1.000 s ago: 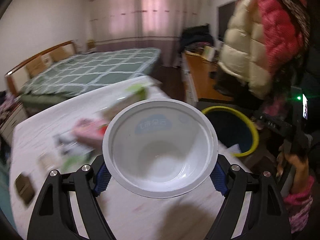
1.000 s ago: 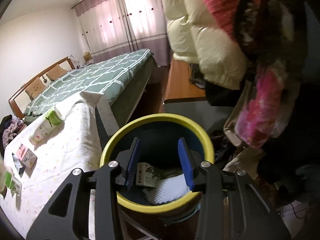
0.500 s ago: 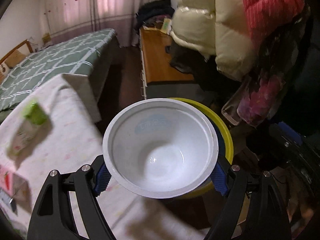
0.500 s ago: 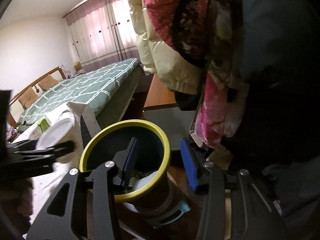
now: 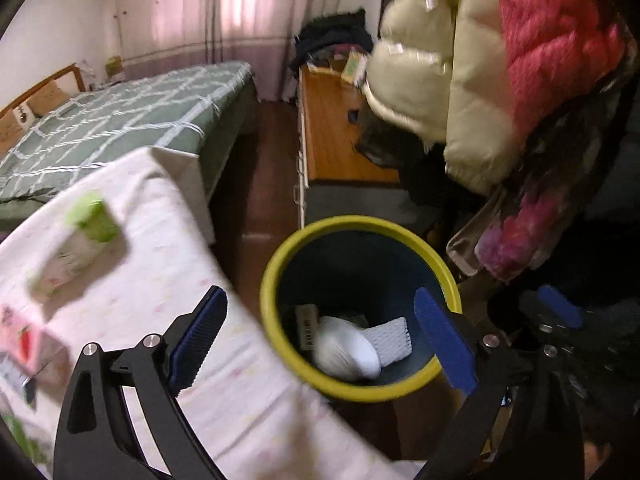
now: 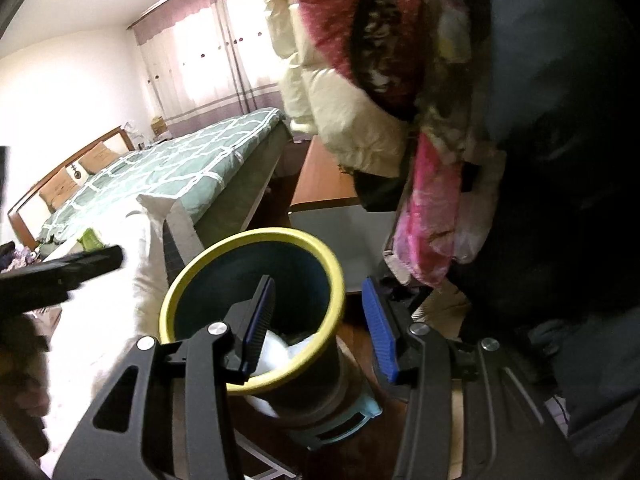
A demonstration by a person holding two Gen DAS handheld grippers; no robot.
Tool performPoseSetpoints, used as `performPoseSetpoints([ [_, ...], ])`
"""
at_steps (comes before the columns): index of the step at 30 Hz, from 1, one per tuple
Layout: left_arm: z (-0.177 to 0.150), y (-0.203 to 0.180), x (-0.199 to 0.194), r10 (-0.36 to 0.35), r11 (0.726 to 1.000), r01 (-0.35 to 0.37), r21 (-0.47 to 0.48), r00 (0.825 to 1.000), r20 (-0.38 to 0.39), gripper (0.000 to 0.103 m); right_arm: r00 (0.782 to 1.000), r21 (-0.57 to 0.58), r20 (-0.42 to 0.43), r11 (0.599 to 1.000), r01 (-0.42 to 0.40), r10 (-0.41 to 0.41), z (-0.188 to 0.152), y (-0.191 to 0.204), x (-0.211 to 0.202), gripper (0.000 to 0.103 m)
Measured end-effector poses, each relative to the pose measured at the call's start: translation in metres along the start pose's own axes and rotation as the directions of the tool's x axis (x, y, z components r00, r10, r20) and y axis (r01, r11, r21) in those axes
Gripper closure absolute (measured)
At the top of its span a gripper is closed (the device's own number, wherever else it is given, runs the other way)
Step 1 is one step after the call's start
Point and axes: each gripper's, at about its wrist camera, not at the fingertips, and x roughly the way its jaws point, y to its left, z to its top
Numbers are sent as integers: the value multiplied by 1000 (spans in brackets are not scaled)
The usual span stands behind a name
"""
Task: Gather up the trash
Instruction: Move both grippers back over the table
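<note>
Left gripper [image 5: 320, 344] tilts down over the bin [image 5: 276, 264], jaws just opened wide, empty; bowl [image 5: 348, 354] lies inside; right gripper [image 6: 320, 322] straddles the bin's rim, half-open.

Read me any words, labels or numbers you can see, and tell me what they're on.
Nothing reads clearly.
Card in the bin: dark print, too blurred to read.
Green-capped bottle on the table: label smeared by motion.
Pink packet: blurred.

The left gripper [image 5: 320, 340] is showing two black skeletal finger arms with triangular cut-outs, silver round-headed screws at the pivots, and ribbed blue pads [image 5: 198, 338] along the bottom of the frame. The right gripper [image 6: 320, 328] is displaying the same black frame, silver screws and blue pads [image 6: 380, 330].
</note>
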Motion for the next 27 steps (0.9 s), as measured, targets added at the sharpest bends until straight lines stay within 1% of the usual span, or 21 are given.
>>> performPoseSetpoints([
  [2,-11,16,-31,15,1000,-14,-23,999,45,7,1000,-15,-8,1000,-15,15,-2,10,2,58],
  [5,-27,39,-67,66,997,-61,-55,993,94,5,999,-44,-20,998,-39,38,-6,27,4,58],
  [9,-57,82,-120,170,980,-150,-132,974,152,5,997,-85,-39,994,-71,68,-11,55,6,57],
  [11,-74,103,-143,222,966,-192,-175,960,171,5,995,-111,-49,990,-91,86,-14,71,7,57],
  [12,-85,117,-158,257,953,-219,-208,950,180,5,994,-127,-53,987,-102,96,-15,81,7,57],
  [13,-92,125,-166,274,946,-230,-227,944,183,5,993,-141,-58,983,-115,107,-16,90,7,57],
  [15,-111,147,-189,328,922,-271,-277,927,184,5,990,-166,-66,977,-133,123,-19,107,6,57],
  [17,-124,163,-203,367,902,-302,-309,913,180,5,986,-200,-76,967,-160,147,-22,128,4,56],
  [20,-153,193,-232,436,857,-350,-377,883,171,5,980,-245,-87,950,-195,178,-29,159,0,56],
  [23,-173,214,-249,470,826,-369,-427,868,158,5,969,-279,-107,929,-243,221,-36,189,-2,56],
  [27,-201,247,-271,523,772,-399,-495,841,137,5,951,-333,-141,892,-307,275,-50,230,-8,56],
])
